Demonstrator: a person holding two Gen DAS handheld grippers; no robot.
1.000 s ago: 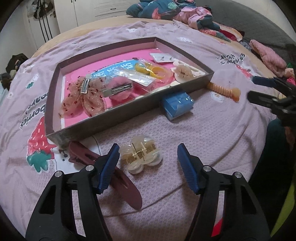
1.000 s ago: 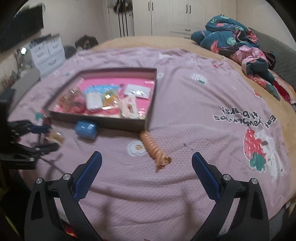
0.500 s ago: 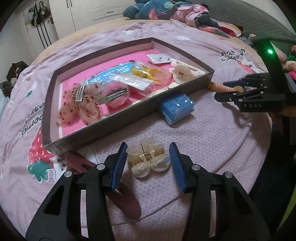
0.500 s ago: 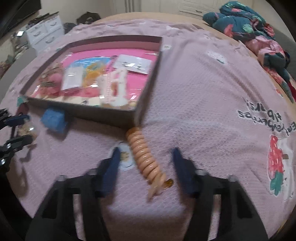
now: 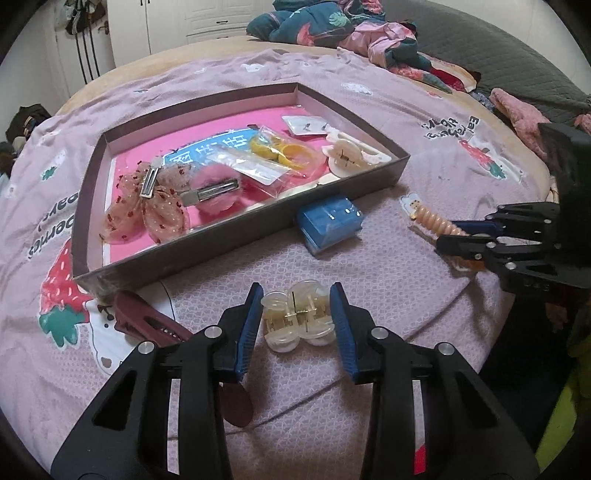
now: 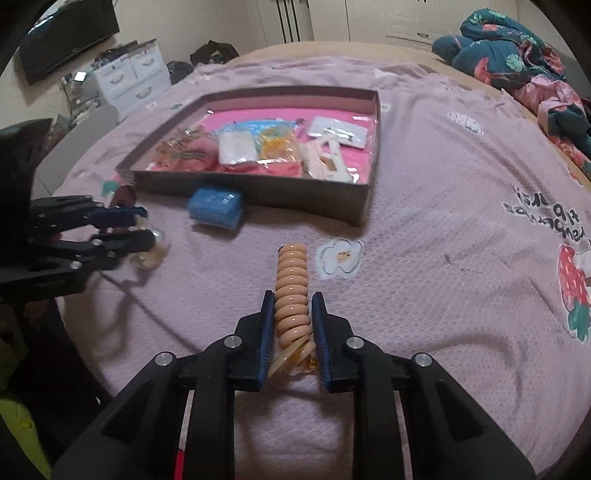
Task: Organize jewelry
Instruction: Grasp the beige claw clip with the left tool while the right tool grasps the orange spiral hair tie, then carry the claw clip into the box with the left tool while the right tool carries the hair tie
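My left gripper has its blue pads against both sides of a clear flower-shaped hair claw lying on the purple bedspread. My right gripper is closed on the near end of a peach spiral hair tie, which also shows in the left wrist view. A shallow grey box with a pink floor sits beyond, holding a dotted bow clip, a pink fluffy clip, yellow rings in a bag and a cream claw.
A blue block lies just in front of the box. A maroon hair clip lies to the left of my left gripper. Bundled clothes sit at the far side of the bed. A white drawer unit stands beyond the bed.
Both grippers have closed: the left pads came in against the clear claw, and the right gripper moved forward and closed around the spiral hair tie.
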